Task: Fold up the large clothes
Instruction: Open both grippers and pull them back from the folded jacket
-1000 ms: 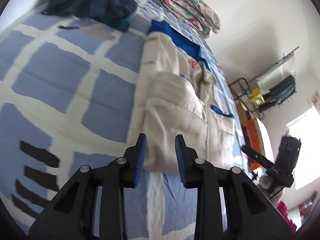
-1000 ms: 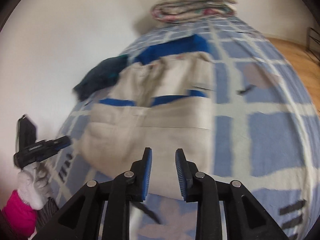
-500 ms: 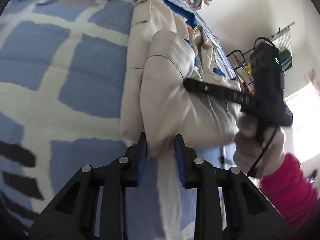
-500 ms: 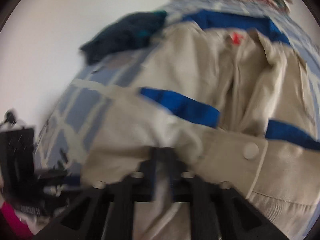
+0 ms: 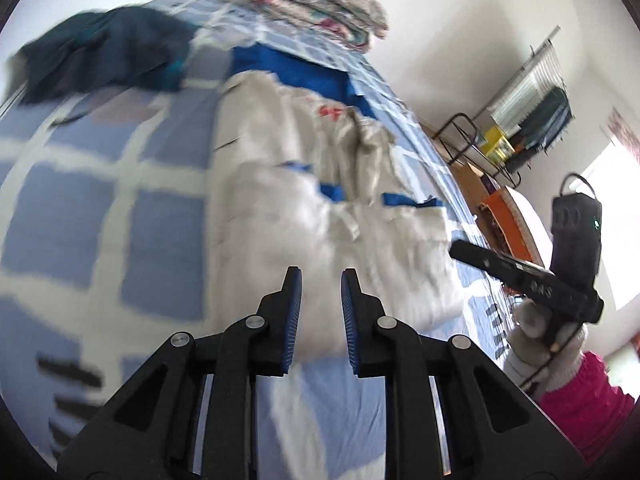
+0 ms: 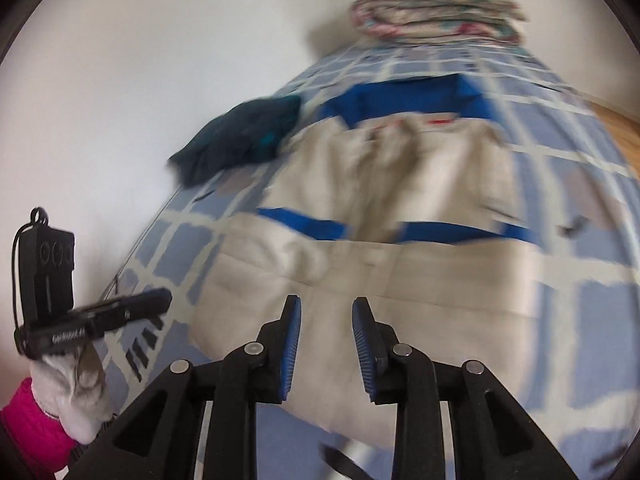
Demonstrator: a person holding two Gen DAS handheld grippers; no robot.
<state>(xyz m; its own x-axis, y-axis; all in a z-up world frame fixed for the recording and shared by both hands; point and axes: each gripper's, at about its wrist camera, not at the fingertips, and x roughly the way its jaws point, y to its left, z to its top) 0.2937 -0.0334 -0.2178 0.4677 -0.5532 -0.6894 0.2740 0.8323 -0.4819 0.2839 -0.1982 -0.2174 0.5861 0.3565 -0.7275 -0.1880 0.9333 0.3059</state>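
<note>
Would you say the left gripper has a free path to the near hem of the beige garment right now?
Probably yes: the left gripper is open just above the beige garment, nothing lies between them.

Left gripper point(image 5: 320, 276): jaws parted, nothing between the blue pads, fingers pointing forward and level. Right gripper point(image 6: 326, 306): jaws parted a little wider, also holding nothing. Each is carried in a white-gloved hand, left hand point(image 6: 70, 388) and right hand point(image 5: 548, 344), with a pink sleeve at the wrist. Both views blurred.
</note>
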